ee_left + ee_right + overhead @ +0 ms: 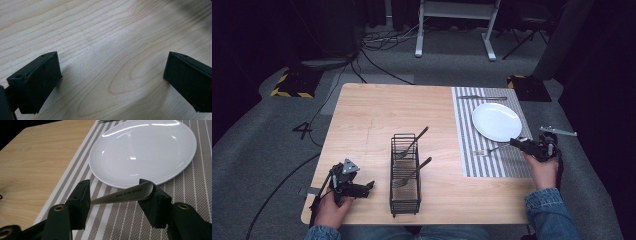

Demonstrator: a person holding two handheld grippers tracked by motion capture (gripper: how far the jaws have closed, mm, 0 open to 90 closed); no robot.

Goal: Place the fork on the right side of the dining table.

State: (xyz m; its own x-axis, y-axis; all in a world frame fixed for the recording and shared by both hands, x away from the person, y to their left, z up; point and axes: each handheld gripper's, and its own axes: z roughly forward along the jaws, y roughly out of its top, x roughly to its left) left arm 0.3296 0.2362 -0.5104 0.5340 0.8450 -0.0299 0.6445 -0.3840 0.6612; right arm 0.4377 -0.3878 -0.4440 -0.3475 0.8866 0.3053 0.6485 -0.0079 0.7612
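Observation:
My right gripper (518, 143) (116, 186) is low over the striped placemat (472, 162) (120, 225), just in front of the white plate (496, 121) (142, 150). A fork (489, 149) lies on the mat with its tines to the left. Its metal handle (125, 194) crosses the gap between the parted jaws, its end resting against the right pad and its shaft passing the left one. My left gripper (368, 186) (112, 62) rests at the table's near left corner with its jaws wide over bare wood.
A black wire caddy (405, 172) stands mid-table near the front edge, with two forks (412, 145) leaning in it. A knife (482, 97) lies at the mat's far end. The wooden table (372, 120) is bare between the caddy and the left gripper.

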